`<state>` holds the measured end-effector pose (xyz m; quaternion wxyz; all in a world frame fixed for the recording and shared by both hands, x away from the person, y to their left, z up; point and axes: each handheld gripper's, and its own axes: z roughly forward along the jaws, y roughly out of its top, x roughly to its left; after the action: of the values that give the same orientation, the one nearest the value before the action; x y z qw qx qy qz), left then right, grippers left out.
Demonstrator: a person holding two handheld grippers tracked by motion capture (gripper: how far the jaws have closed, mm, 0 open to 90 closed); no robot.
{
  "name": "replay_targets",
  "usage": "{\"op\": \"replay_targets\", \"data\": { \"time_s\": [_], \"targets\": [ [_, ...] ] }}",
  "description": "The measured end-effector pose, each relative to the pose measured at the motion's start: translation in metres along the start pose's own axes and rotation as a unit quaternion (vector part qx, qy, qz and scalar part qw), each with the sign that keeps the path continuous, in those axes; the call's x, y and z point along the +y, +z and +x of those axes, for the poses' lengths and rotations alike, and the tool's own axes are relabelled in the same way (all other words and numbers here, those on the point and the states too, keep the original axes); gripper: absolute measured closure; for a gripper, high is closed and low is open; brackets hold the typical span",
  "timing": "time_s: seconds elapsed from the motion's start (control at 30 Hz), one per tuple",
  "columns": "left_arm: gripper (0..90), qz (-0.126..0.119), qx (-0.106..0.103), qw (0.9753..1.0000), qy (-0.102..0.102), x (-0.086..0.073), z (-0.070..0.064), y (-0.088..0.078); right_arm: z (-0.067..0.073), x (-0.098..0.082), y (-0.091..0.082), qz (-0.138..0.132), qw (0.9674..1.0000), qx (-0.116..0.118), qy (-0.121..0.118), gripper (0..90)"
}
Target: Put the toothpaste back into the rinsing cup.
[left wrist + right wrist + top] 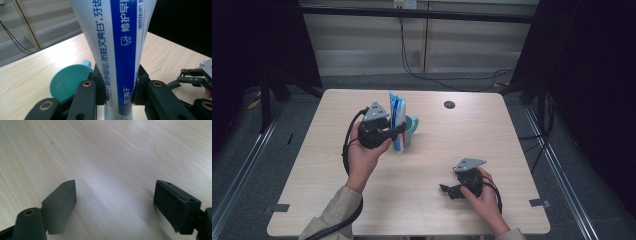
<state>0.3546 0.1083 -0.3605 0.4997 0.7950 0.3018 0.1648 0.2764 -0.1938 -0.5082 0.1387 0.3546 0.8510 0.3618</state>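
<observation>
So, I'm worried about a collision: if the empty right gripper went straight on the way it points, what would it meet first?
Probably just the light wooden table: the right gripper, jaws open, angles down at bare wood, though how far off is unclear.

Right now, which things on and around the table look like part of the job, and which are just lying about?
Part of the job:
- toothpaste tube, clamped upright in the left hand-held gripper
- teal cup, right beside the tube
- right hand-held gripper, open and empty, low over the table

Just lying about:
- dark round spot on the table
- cables on the floor behind
</observation>
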Motion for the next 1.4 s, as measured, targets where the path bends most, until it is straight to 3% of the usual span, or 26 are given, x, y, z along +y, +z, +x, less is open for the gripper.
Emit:
{"op": "replay_targets", "data": {
  "time_s": [0.03, 0.53, 0.83, 1.4],
  "targets": [
    [70.9, -0.002, 0.002, 1.0, -0.003, 0.003, 0.001, 0.0, 0.001, -0.002, 0.001, -0.01, 1.0, 0.0, 0.0, 16.4],
    [70.8, -0.018, 0.016, 0.9997, -0.011, 0.028, 0.017, -0.004, 0.001, -0.003, 0.0, -0.01, 0.9999, -0.001, 0.002, 16.3],
    [70.8, -0.023, 0.028, 0.9993, -0.004, 0.038, 0.022, 0.002, 0.001, -0.003, 0.0, -0.011, 0.9999, -0.001, 0.001, 16.3],
    [70.7, -0.031, 0.04, 0.9985, -0.018, 0.043, 0.038, 0.02, 0.001, -0.003, 0.0, -0.011, 0.9999, -0.002, 0.001, 16.3]
  ]
}}
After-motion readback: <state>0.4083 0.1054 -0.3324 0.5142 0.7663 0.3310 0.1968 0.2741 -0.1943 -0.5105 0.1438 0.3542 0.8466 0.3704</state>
